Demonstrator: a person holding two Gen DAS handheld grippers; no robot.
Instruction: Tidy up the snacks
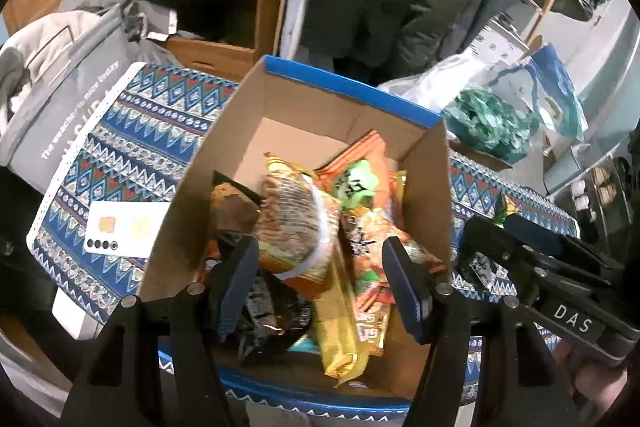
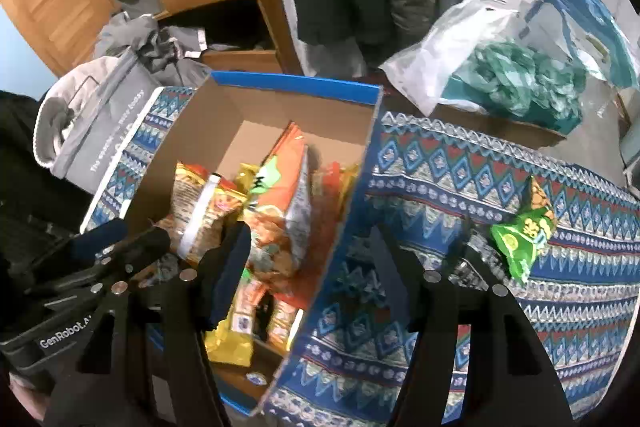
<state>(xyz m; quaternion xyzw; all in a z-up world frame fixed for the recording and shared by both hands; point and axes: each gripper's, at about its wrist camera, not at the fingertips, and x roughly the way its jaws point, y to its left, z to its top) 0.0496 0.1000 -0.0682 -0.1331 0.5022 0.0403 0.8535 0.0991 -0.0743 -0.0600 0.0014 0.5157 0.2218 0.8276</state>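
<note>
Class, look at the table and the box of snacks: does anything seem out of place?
Yes. One green snack packet lies alone on the patterned tablecloth, outside the cardboard box that holds the other snacks in a loose, tilted heap.

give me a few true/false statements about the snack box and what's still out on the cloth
1. The cardboard box holds several snack packets. True.
2. A green snack packet lies on the patterned tablecloth, outside the box. True.
3. The left hand-held gripper is clamped on a packet. False: its jaws stand open above the box and its fingers press on nothing.
4. The box is closed with a lid. False: it is open at the top.
5. A white card lies on the cloth beside the box. True.
6. The right hand-held gripper holds the green packet. False: it is open and the packet lies apart from it.
</note>
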